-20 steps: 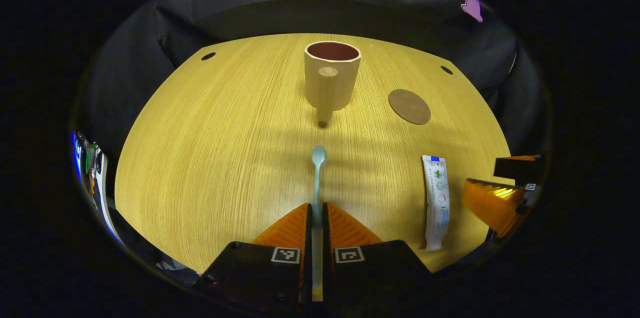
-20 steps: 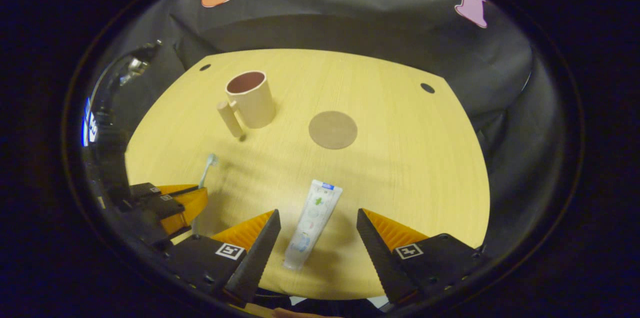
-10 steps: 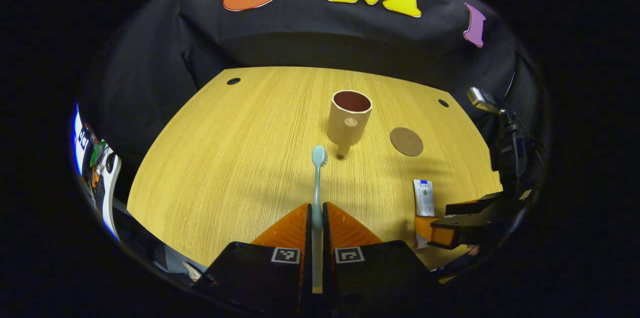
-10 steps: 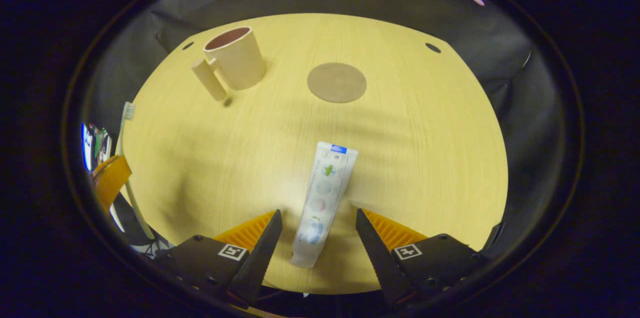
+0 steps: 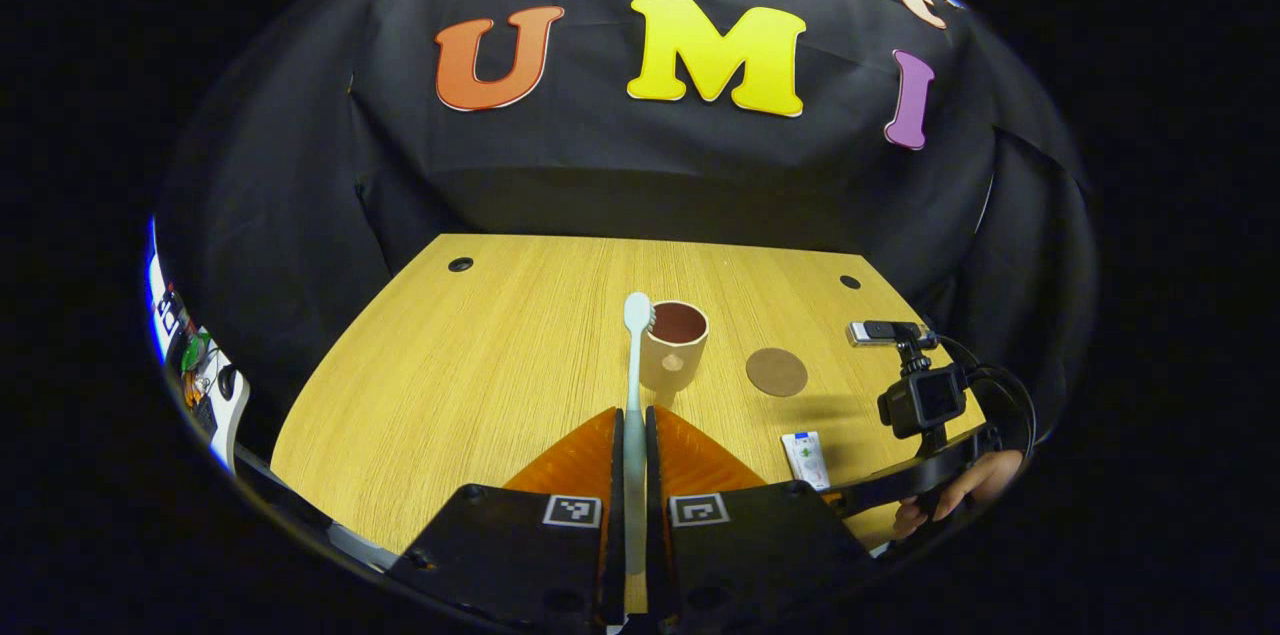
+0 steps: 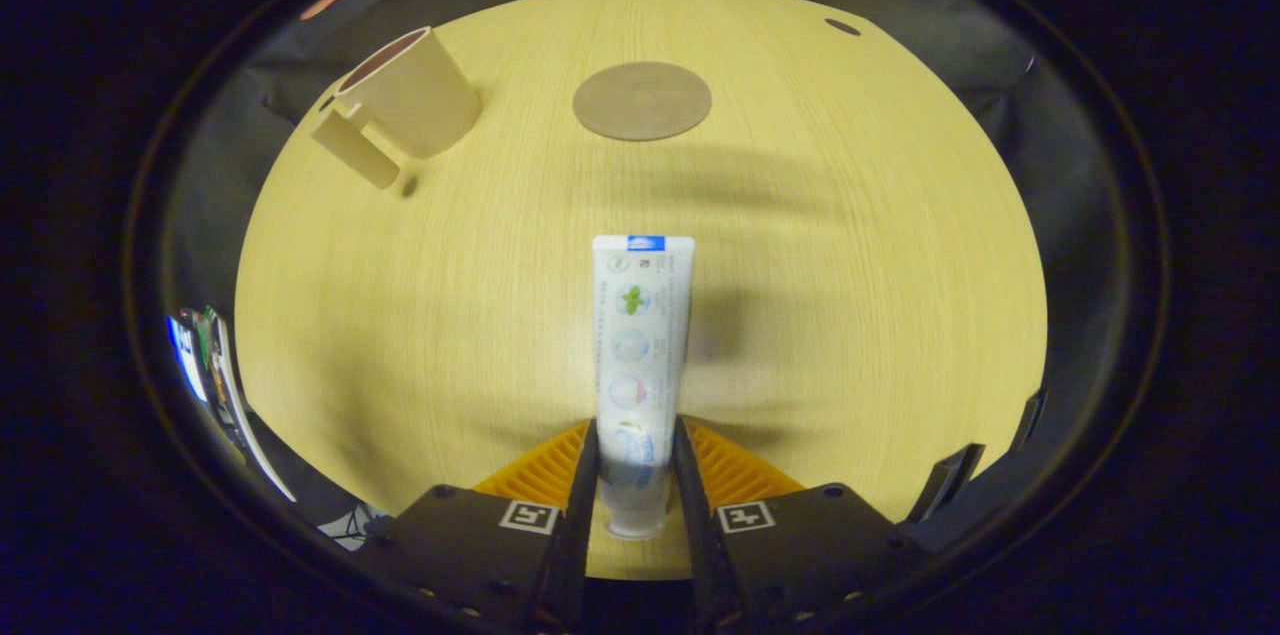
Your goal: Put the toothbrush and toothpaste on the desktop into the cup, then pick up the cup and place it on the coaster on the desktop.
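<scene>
- My left tool (image 5: pixel 631 445) has its two fingers pressed together on the handle of the toothbrush (image 5: pixel 635 370). The brush points straight ahead from the tool, with its head up and its bristles facing right.
- In the left gripper view the brush head lies over the left rim of the cup (image 5: pixel 673 346). I think the brush is held above the desk (image 5: pixel 470 375) and is not inside the cup, but from this angle I cannot be sure how far it is from the cup.
- My right tool (image 6: pixel 634 475) is nearly closed around the toothpaste (image 6: pixel 637 355), one finger on each side of the tube near the cap end. The tube points away from the tool, and its flat blue end is the far end.
- I cannot tell if the toothpaste is lifted or if it rests on the desk.
- The cup stands upright on the desk, far from the right tool, with its handle (image 6: pixel 354 148) turned toward me.
- The round brown coaster (image 6: pixel 641 101) lies flat on the desk, beside the cup and apart from it.
- In the left gripper view my right hand (image 5: pixel 965 490) holds the other tool at the right edge, and there is a small camera (image 5: pixel 920 400) on top of it.
</scene>
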Demonstrator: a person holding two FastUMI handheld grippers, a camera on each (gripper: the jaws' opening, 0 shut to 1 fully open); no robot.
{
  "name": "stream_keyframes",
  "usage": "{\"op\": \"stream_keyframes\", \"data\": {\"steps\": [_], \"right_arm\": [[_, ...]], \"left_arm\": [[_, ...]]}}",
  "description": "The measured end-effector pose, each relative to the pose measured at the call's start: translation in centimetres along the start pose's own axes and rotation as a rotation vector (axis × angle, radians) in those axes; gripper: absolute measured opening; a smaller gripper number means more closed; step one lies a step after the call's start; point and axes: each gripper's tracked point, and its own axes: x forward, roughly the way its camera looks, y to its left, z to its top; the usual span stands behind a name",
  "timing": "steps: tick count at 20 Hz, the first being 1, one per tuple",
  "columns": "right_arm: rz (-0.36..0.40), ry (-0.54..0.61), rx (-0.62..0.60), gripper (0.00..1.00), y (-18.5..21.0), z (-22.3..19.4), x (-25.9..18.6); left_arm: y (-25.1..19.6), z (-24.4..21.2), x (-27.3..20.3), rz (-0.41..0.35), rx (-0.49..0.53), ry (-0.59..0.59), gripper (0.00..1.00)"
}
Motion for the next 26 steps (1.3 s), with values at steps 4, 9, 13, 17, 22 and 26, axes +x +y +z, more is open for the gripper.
{"op": "stream_keyframes", "data": {"steps": [4, 9, 13, 17, 22, 26], "right_arm": [[0.068, -0.03, -0.016, 0.37, 1.2, -0.3, -1.1], [0.101, -0.177, -0.047, 0.36, 0.2, 1.3, -4.9], [0.091, -0.301, -0.07, 0.34, -1.7, 2.2, -8.3], [0.089, -0.441, -0.045, 0.31, -3.3, 3.8, -12.4], [0.072, -0.597, -0.009, 0.31, -5.4, 5.5, -17.3], [0.049, -0.643, -0.012, 0.3, -6.3, 6.0, -18.9]], "left_arm": [[1.0, 3.0, 2.4, -0.003, -0.016, -0.032, 0.11], [0.4, 7.8, 5.0, -0.039, 0.027, -0.107, 0.11], [-1.6, 9.1, 8.1, -0.08, 0.06, -0.142, 0.11], [-3.0, 10.5, 10.5, -0.132, 0.034, -0.162, 0.11], [-4.7, 13.0, 13.3, -0.235, 0.022, -0.253, 0.11], [-4.9, 12.9, 15.9, -0.26, -0.019, -0.257, 0.11]]}}
